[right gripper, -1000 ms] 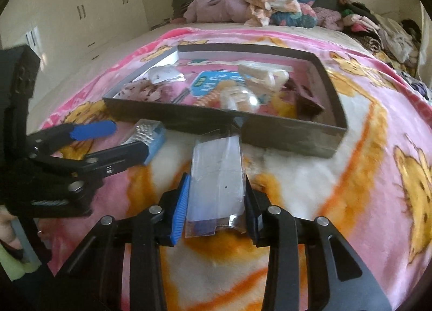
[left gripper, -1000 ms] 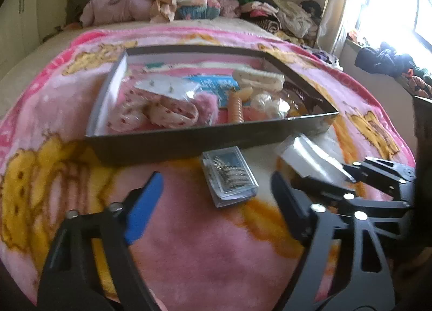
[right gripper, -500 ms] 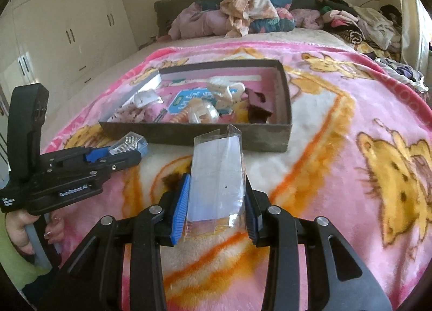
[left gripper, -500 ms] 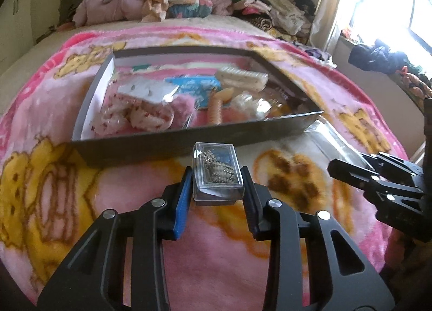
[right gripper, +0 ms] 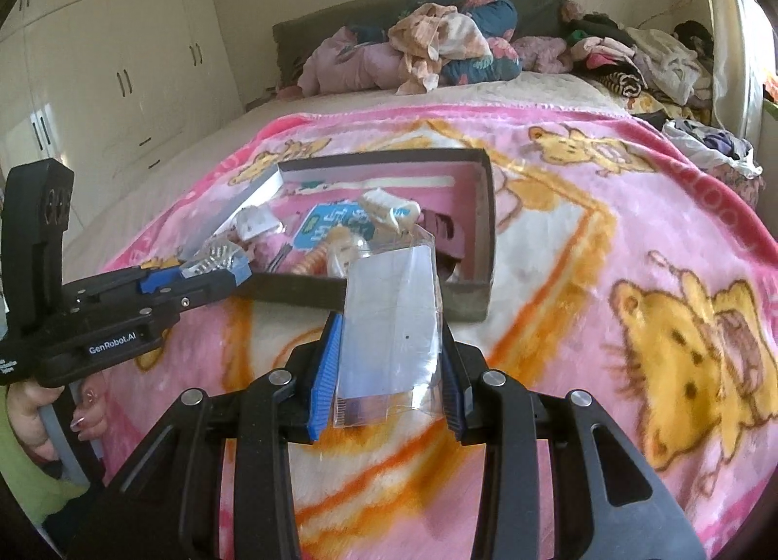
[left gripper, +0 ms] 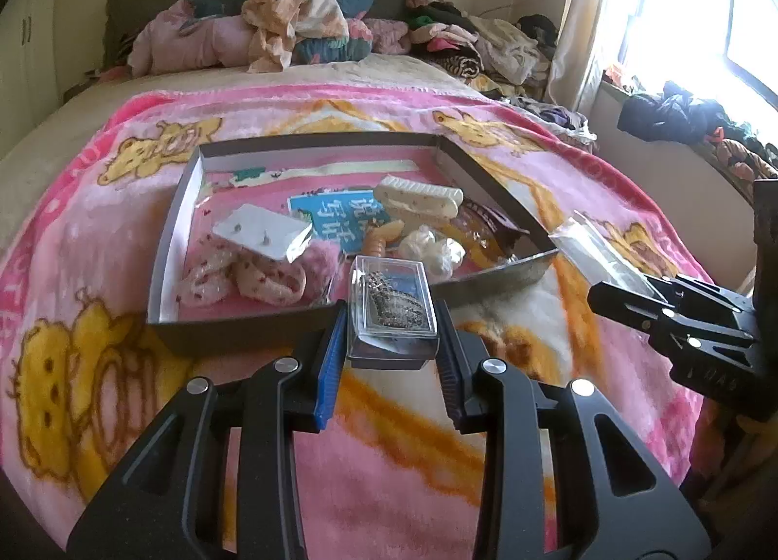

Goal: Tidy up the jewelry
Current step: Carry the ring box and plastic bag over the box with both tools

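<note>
My left gripper (left gripper: 393, 341) is shut on a small clear jewelry case (left gripper: 393, 312) with sparkly pieces inside, held above the blanket just in front of the near wall of the dark tray (left gripper: 243, 331). My right gripper (right gripper: 386, 365) is shut on a clear plastic sleeve (right gripper: 389, 321), held above the blanket near the tray's (right gripper: 481, 219) front right corner. The tray holds an earring card (left gripper: 262, 231), pink scrunchies (left gripper: 243, 275), a blue packet (left gripper: 335, 217), a cream hair clip (left gripper: 418, 197) and other small pieces. The left gripper with the case (right gripper: 216, 261) also shows in the right wrist view.
The tray lies on a pink bear-print blanket (right gripper: 632, 268) over a bed. Piled clothes (left gripper: 301, 25) lie along the headboard. A window with a curtain (left gripper: 680, 25) stands at the right, white wardrobes (right gripper: 112, 73) at the left.
My left gripper closed on the jewelry case and lifted it off the blanket toward the tray. My right gripper rose and drew back with the clear sleeve.
</note>
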Demonstrator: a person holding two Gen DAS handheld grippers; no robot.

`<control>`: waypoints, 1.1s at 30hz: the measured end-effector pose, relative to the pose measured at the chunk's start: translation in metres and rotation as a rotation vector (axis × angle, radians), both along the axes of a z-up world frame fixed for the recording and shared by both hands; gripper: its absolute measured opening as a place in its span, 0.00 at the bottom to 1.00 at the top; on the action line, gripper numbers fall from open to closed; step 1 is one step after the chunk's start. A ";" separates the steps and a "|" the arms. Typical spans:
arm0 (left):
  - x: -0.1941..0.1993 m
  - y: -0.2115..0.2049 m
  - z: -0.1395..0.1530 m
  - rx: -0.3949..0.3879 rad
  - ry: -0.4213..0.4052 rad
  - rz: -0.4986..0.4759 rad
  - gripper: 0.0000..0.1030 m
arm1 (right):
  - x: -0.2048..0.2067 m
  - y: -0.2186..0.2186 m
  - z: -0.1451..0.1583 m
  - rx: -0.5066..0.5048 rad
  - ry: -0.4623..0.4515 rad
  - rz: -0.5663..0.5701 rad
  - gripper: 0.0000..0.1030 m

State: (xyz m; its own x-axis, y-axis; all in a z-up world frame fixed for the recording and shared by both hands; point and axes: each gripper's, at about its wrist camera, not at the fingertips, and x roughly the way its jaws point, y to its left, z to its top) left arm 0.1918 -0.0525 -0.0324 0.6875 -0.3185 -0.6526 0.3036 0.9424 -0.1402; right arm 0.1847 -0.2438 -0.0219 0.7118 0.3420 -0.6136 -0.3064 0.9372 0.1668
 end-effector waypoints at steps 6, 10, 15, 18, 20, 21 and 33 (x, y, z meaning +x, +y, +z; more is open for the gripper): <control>0.014 -0.004 0.007 -0.003 -0.016 0.002 0.25 | 0.013 -0.003 0.010 0.003 -0.020 -0.010 0.34; 0.027 -0.005 0.011 -0.007 -0.021 0.006 0.25 | 0.023 -0.004 0.013 0.002 -0.027 -0.014 0.34; 0.044 -0.008 0.010 -0.007 -0.014 0.012 0.25 | 0.037 -0.002 0.016 -0.003 -0.035 -0.013 0.34; 0.056 -0.010 0.007 -0.006 -0.001 0.016 0.25 | 0.046 0.000 0.017 -0.006 -0.037 -0.010 0.34; 0.063 -0.012 0.005 0.004 0.003 0.018 0.25 | 0.052 0.001 0.017 -0.006 -0.039 -0.008 0.34; 0.065 -0.012 0.004 0.006 0.004 0.018 0.25 | 0.055 0.001 0.018 -0.007 -0.039 -0.007 0.34; 0.098 -0.012 -0.009 0.037 0.029 0.039 0.25 | 0.086 0.013 0.010 -0.018 -0.031 0.012 0.34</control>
